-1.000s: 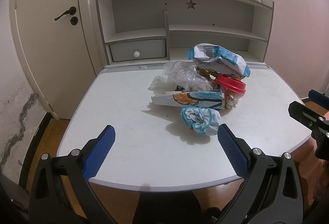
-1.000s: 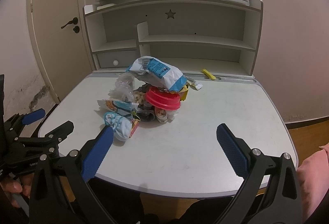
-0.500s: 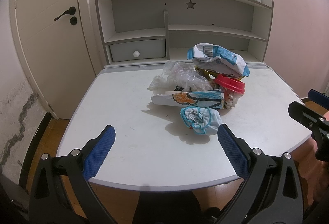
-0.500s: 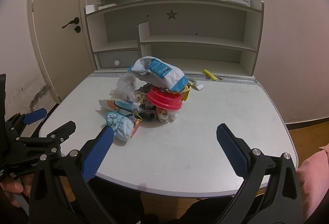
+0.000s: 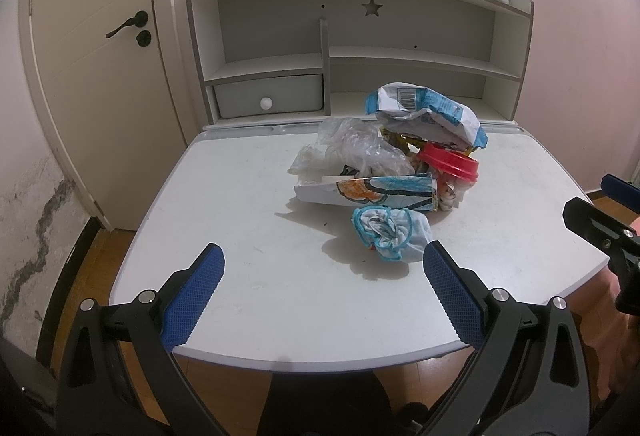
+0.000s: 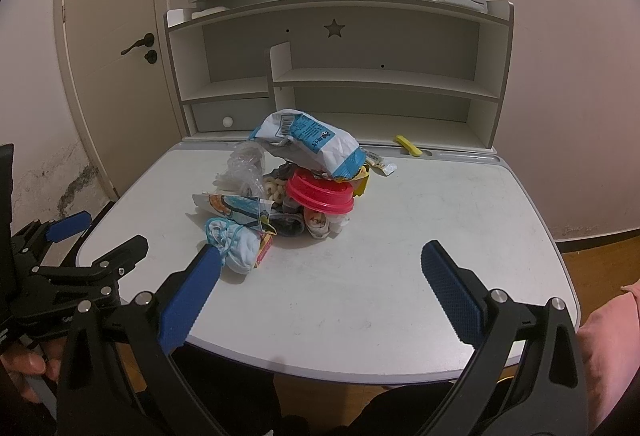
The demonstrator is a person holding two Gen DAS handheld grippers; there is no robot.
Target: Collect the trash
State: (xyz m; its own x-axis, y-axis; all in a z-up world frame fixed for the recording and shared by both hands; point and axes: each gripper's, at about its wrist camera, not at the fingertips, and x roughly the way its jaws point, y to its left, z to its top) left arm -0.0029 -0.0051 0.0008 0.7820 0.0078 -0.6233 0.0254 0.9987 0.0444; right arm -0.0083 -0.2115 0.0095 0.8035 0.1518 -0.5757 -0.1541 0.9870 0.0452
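Observation:
A pile of trash sits mid-desk: a blue-and-white snack bag [image 5: 428,112] on top, a red lid [image 5: 450,164], clear crumpled plastic [image 5: 352,148], a flattened printed carton [image 5: 372,192] and a crumpled blue-edged wrapper [image 5: 390,232] nearest me. The right wrist view shows the bag [image 6: 308,148], the lid [image 6: 320,192] and the wrapper [image 6: 236,244]. My left gripper [image 5: 322,288] is open and empty, short of the wrapper. My right gripper [image 6: 320,286] is open and empty, over the desk's front right part.
The white desk [image 5: 224,204] has a shelf hutch [image 5: 360,48] with a small drawer [image 5: 268,98] at the back. A yellow item [image 6: 408,146] and a small wrapper [image 6: 382,164] lie near the hutch. A door [image 5: 104,76] stands at the left.
Both grippers have edged slightly toward the pile and stay open. The trash has not moved.

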